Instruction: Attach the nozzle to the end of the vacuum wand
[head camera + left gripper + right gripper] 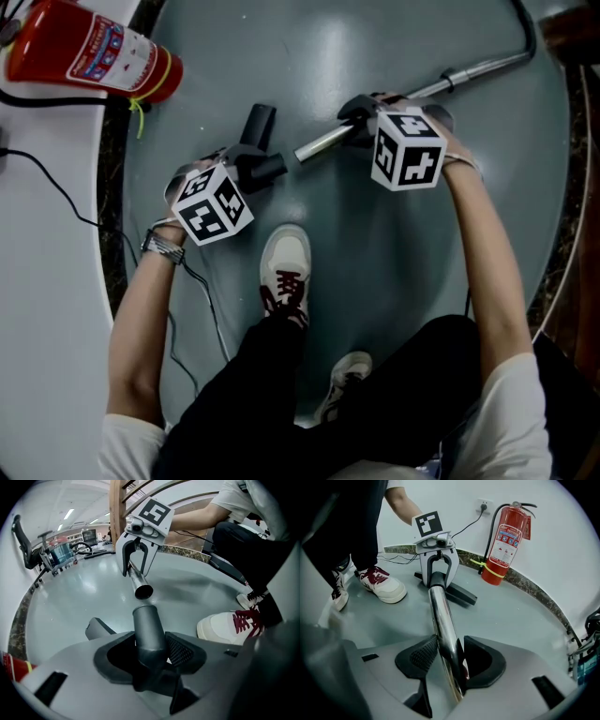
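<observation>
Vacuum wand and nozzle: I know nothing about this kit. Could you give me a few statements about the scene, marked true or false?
1. The right gripper is shut on the wand. True.
2. The nozzle already sits on the wand's end. False: a gap separates them.
3. The left gripper is shut on the nozzle. True.
4. The fire extinguisher is green. False: it is red.

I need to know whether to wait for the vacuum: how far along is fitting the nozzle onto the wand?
Done: the left gripper grips the nozzle by its neck, and the right gripper grips the chrome wand. In hand: lining up. The neck points at the wand's open end, with floor showing between them. Left: push the two together until seated.
</observation>
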`<state>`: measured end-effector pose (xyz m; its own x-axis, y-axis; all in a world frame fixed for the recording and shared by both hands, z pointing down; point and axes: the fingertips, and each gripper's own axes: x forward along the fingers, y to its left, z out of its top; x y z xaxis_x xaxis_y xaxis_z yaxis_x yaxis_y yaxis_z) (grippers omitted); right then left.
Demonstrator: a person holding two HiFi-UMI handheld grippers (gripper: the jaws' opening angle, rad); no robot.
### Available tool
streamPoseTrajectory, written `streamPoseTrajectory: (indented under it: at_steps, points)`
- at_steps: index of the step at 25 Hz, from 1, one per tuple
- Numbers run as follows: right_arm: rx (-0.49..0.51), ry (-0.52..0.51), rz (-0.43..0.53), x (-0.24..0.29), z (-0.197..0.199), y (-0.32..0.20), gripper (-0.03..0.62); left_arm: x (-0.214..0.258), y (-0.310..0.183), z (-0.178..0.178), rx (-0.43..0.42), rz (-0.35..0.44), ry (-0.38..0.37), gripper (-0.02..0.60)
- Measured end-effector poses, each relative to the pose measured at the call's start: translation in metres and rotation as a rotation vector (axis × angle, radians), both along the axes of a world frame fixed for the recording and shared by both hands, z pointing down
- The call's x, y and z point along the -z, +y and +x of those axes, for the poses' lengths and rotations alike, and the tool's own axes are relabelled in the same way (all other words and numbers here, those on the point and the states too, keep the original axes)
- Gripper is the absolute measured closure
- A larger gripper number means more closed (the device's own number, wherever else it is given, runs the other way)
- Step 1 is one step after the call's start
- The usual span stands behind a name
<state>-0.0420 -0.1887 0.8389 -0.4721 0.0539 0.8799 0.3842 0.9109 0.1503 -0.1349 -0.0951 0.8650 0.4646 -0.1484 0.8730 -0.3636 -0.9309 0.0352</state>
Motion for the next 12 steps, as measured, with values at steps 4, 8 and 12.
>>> streamPoseTrajectory:
  at_steps: [4,8,12]
  points:
    - [0.066,0.048,0.02,0.003,0.005,0.005,0.413,0.003,0.002,0.009,-0.006,-0.008,0.013,0.38]
    - [0.127,0.106,0.072,0.0,0.012,0.011,0.425,0.005,0.004,0.013,-0.016,-0.016,0.018,0.38]
    - [0.172,0.135,0.124,0.001,0.012,0.014,0.435,0.005,0.009,0.017,-0.03,-0.027,0.016,0.382]
